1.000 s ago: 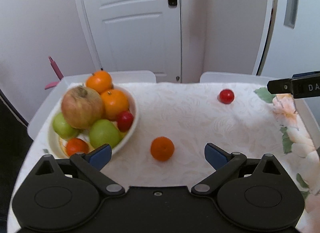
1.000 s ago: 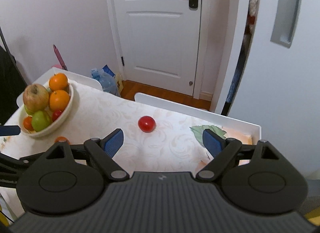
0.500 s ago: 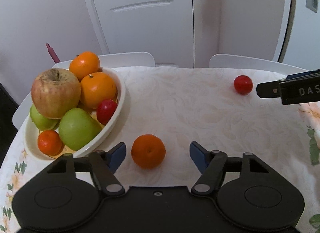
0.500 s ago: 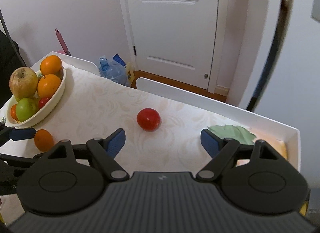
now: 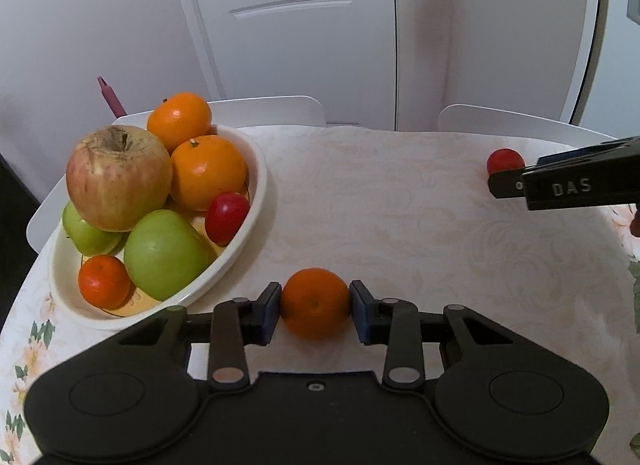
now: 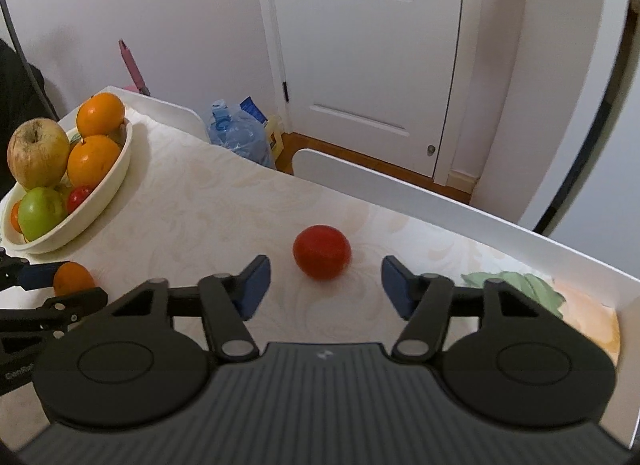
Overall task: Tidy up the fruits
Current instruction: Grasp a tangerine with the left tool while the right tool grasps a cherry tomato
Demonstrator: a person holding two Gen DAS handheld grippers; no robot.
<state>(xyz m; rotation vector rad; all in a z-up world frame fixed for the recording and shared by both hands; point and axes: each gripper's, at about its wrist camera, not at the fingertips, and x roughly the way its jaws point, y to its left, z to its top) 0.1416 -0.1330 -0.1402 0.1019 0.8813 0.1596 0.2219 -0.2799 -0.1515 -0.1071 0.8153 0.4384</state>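
**Left fingers on the tangerine, right fingers closing around the red fruit**

Nearest you, your left gripper (image 5: 315,312) has its blue fingers (image 5: 267,311) pressed against both sides of a small tangerine (image 5: 315,302) that sits on the worktop (image 5: 400,233); that grip is closed on it, just in front of the bowl; your right gripper (image 6: 324,285) has just been closing, its fingers (image 6: 254,285) standing apart on either side of a round red fruit (image 6: 322,251) without touching it; the fruit lies on the pale patterned cloth, slightly ahead of the pads and nearer the left one.

Just beyond your left hand's tool, to its left, the white oval bowl (image 5: 256,201) holds a heap of fruit; a large reddish apple (image 5: 118,177) on top, two green apples (image 5: 164,253) beneath, two oranges (image 5: 206,171) towards the back, a small red fruit against the right wall, a small tangerine at the near end.

Further off, white chair backs (image 5: 280,111) stand against the far edge; a water bottle (image 6: 236,137) sits on the floor past them; a white door (image 6: 372,45) closes off the background.
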